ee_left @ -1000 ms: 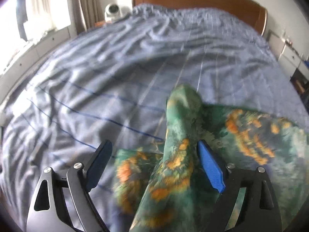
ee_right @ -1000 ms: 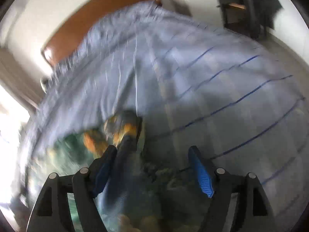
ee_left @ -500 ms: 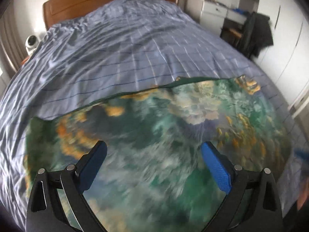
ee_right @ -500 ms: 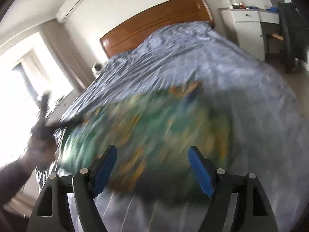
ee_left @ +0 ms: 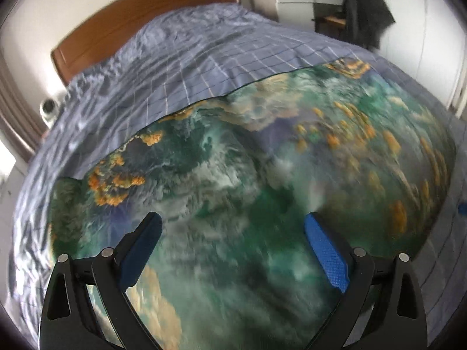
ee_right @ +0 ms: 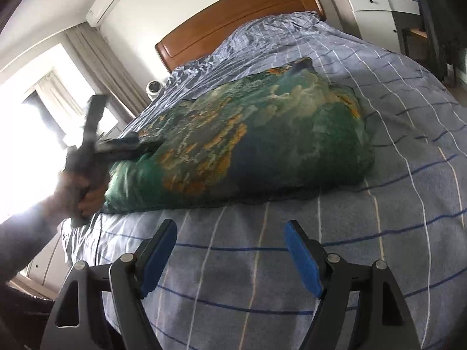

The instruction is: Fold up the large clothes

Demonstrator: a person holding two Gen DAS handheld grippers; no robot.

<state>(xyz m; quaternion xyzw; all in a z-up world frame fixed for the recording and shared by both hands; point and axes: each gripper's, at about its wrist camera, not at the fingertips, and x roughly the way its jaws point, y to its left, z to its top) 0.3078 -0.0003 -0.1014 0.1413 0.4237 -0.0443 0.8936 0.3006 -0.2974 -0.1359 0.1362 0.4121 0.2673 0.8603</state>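
Now both grippers, left gripper (ee_left: 233, 242) and right gripper (ee_right: 230, 248), are hanging open and empty; they should be gripping the garment (ee_right: 262, 140) corners nearest the bed's (ee_right: 408, 175) foot edge.

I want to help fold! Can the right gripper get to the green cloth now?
Probably yes. The right gripper is open and empty, and only bare bedspread lies between it and the green cloth's near edge. Nothing blocks the way.
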